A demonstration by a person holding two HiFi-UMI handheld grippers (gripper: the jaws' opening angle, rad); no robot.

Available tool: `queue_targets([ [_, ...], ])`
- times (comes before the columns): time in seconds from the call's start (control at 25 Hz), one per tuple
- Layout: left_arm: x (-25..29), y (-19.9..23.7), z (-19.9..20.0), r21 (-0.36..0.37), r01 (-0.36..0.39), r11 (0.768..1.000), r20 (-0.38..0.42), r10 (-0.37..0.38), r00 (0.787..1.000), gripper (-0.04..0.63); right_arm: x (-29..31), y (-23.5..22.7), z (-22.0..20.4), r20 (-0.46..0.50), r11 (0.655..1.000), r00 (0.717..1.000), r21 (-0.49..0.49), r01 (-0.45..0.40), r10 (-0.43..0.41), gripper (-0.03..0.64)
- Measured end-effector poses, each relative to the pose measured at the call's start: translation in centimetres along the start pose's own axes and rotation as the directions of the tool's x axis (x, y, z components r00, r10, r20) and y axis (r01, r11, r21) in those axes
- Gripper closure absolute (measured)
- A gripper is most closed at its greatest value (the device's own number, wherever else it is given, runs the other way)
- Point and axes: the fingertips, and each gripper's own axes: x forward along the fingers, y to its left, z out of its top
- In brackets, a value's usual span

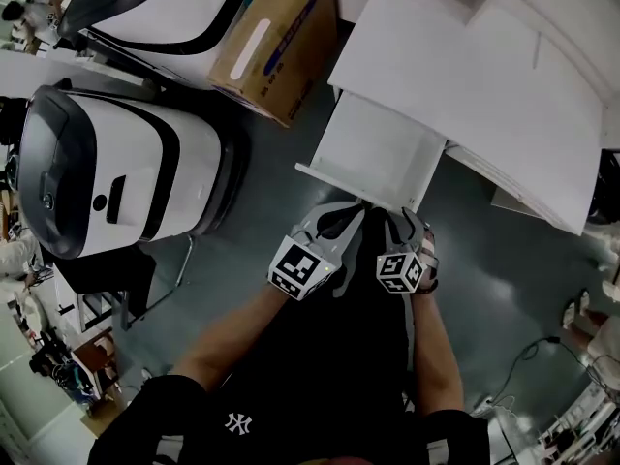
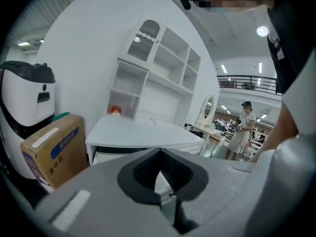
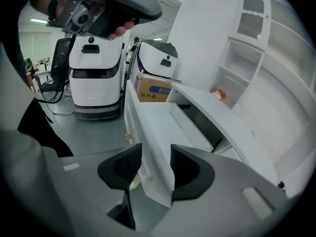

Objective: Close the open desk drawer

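The white desk [image 1: 484, 56] stands at the upper right of the head view, and its open drawer [image 1: 373, 153] juts toward me. Both grippers hang just in front of the drawer's front panel [image 1: 354, 187]. My right gripper [image 1: 405, 223] is open. In the right gripper view its jaws [image 3: 155, 152] straddle the panel's top edge [image 3: 148, 147], and the left pad stands clear of it. A small brass knob [image 3: 127, 137] sits on the panel's outer face. My left gripper [image 1: 339, 216] is beside it, its tips [image 2: 160, 152] together with nothing held.
Two big white machines [image 1: 126, 172] and a cardboard box [image 1: 276, 42] stand left of the drawer on the grey floor. Cables [image 1: 528, 356] lie at the lower right. A shelf unit [image 2: 158, 68] tops the desk, with a small orange thing [image 2: 115, 111] on it. A person [image 2: 242, 132] stands far off.
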Motion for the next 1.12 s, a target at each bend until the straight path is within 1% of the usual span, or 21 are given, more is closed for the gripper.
queue_targets([
  [0.08, 0.7, 0.1, -0.4, -0.007, 0.002, 1.000, -0.020, -0.002, 1.000, 0.595, 0.7, 0.0, -0.5, -0.015, 0.999, 1.000, -0.046, -0.001, 0.000, 0.417],
  [0.2, 1.3, 0.5, -0.9, -0.019, -0.002, 1.000, -0.040, 0.001, 0.999, 0.595, 1.5, -0.6, -1.1, -0.032, 0.994, 0.999, -0.110, 0.018, -0.022, 0.425],
  [0.24, 1.4, 0.7, -1.0, -0.019, -0.007, 1.000, -0.041, 0.006, 0.999, 0.595, 1.6, -0.9, -1.0, -0.032, 0.992, 0.999, -0.121, 0.025, -0.029, 0.406],
  [0.36, 1.8, 1.0, -1.2, -0.025, -0.016, 1.000, -0.047, 0.015, 0.999, 0.595, 1.8, -1.5, -1.0, -0.028, 0.990, 0.998, -0.129, 0.057, -0.061, 0.387],
  [0.6, 3.3, 1.0, -2.1, -0.032, -0.004, 0.999, -0.073, 0.002, 0.997, 0.595, 2.6, -3.8, -0.4, -0.012, 0.984, 0.993, -0.136, 0.114, -0.116, 0.358],
  [0.84, 4.8, 2.1, -2.9, -0.036, -0.014, 0.999, -0.081, 0.011, 0.997, 0.595, 3.7, -6.2, 0.3, 0.010, 0.970, 0.986, -0.177, 0.164, -0.165, 0.340],
  [1.12, 6.7, 3.2, -2.8, -0.030, -0.018, 0.999, -0.081, 0.015, 0.997, 0.595, 5.3, -9.8, 0.9, 0.027, 0.960, 0.973, -0.163, 0.229, -0.227, 0.306],
])
